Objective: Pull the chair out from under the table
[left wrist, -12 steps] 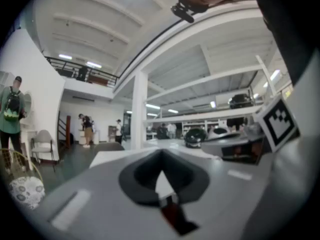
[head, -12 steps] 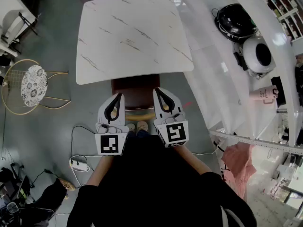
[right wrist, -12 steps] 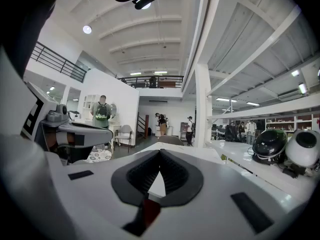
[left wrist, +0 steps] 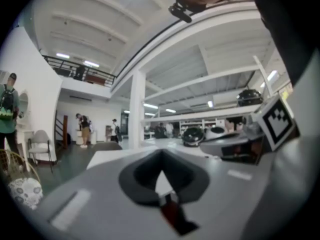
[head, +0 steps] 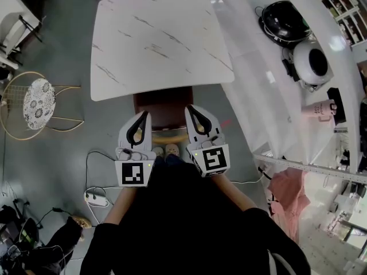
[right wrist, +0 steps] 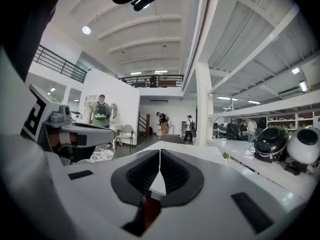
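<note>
**Chair under the table's near edge, grippers side by side before it**

The chair (head: 163, 104) sits under the near edge of the table (head: 155, 39), with only its rear part showing. Just before that edge, the left gripper (head: 143, 116) and the right gripper (head: 190, 109) lie side by side, apart, over the chair's left and right sides. The person's feet (head: 165, 152) stand between them, nearer still. A round stool (head: 39, 103) stands well left of the table. A long counter (head: 252, 56) runs along the table's right, bearing a far round device (head: 285, 22) and a near round device (head: 312, 65). A power strip (head: 96, 199) lies on the floor (head: 69, 153) at near left.
</note>
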The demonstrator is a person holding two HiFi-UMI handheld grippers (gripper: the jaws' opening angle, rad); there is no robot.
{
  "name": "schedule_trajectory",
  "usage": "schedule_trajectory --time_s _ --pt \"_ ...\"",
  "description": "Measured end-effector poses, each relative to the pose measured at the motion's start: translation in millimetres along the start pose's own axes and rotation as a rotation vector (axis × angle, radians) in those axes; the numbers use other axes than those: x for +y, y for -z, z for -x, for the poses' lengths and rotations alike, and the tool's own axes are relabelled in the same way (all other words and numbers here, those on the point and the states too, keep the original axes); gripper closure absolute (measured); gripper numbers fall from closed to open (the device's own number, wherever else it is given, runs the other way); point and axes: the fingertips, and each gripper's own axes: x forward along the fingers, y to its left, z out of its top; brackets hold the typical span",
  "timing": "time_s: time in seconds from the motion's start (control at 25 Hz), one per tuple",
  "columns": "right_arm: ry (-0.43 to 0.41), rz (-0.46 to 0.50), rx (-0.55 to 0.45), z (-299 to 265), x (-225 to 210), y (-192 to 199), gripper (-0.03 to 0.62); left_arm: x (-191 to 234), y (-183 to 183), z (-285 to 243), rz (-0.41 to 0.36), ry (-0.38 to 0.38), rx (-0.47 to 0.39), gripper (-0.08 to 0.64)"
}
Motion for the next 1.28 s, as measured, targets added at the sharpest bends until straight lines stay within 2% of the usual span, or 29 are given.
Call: schedule_trajectory --time_s 0.12,0.28,0.6,0.84,0.88,1.0,1.12,1.28 --pt "-0.055 0.030 0.044 -1 4 18 0.569 -3 20 -2 -0.030 0.044 0.055 0.552" --pt "-0.125 0.017 0.170 -1 9 66 0.569 -7 76 3 -0.070 0.108 0.202 0.552" --pt "-0.189 0.065 0.392 8 12 159 0.569 -9 172 18 -0.096 0.184 0.427 0.549" --pt "-0.320 0.165 0.524 13 26 203 0.568 -15 223 28 -0.143 0.279 0.559 0.548" --pt "-0.349 0.189 0.549 14 29 210 0.568 -17 230 29 -0.156 0.301 0.577 0.538" --pt "-0.434 0.253 0.622 21 37 228 0.562 -23 250 36 -0.209 0.378 0.652 0.447" --pt "-0.509 0.313 0.700 31 44 250 0.439 -30 272 46 -0.298 0.472 0.735 0.400" --pt "-0.592 0.434 0.793 44 49 278 0.416 -36 300 56 -0.429 0.589 0.843 0.342"
